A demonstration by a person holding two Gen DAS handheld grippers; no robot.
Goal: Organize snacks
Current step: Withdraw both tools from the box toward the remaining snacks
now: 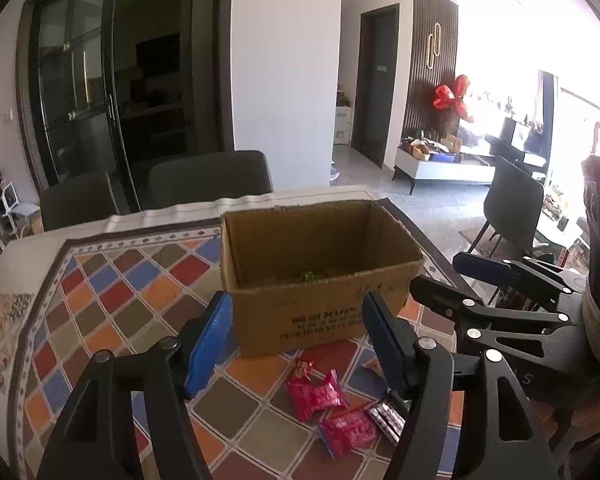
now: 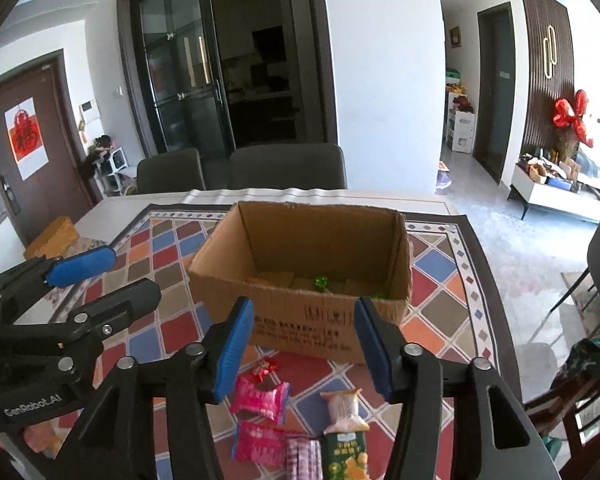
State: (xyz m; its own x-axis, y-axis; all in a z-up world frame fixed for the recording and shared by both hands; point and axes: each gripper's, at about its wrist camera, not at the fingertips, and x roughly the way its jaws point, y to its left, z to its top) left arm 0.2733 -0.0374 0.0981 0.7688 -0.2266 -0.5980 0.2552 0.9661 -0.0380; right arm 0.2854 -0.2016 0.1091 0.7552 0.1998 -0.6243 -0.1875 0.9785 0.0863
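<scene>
An open cardboard box (image 1: 320, 280) stands on the patterned tablecloth; it also shows in the right wrist view (image 2: 300, 280), with a green snack (image 2: 321, 282) and flat packets on its floor. In front of it lie loose snacks: two pink packets (image 2: 260, 398) (image 2: 260, 442), a small red candy (image 2: 265, 368), a pale packet (image 2: 345, 404), a green packet (image 2: 346, 456) and a dark striped one (image 2: 304, 458). My left gripper (image 1: 296, 344) is open and empty above the pink packets (image 1: 316, 394). My right gripper (image 2: 304, 350) is open and empty above the snacks.
Two dark chairs (image 2: 288, 166) stand behind the table. A yellow box (image 2: 52, 238) lies at the table's far left. The table edge runs along the right (image 2: 496, 312), with floor and another chair (image 1: 512, 200) beyond. Each gripper shows beside the other.
</scene>
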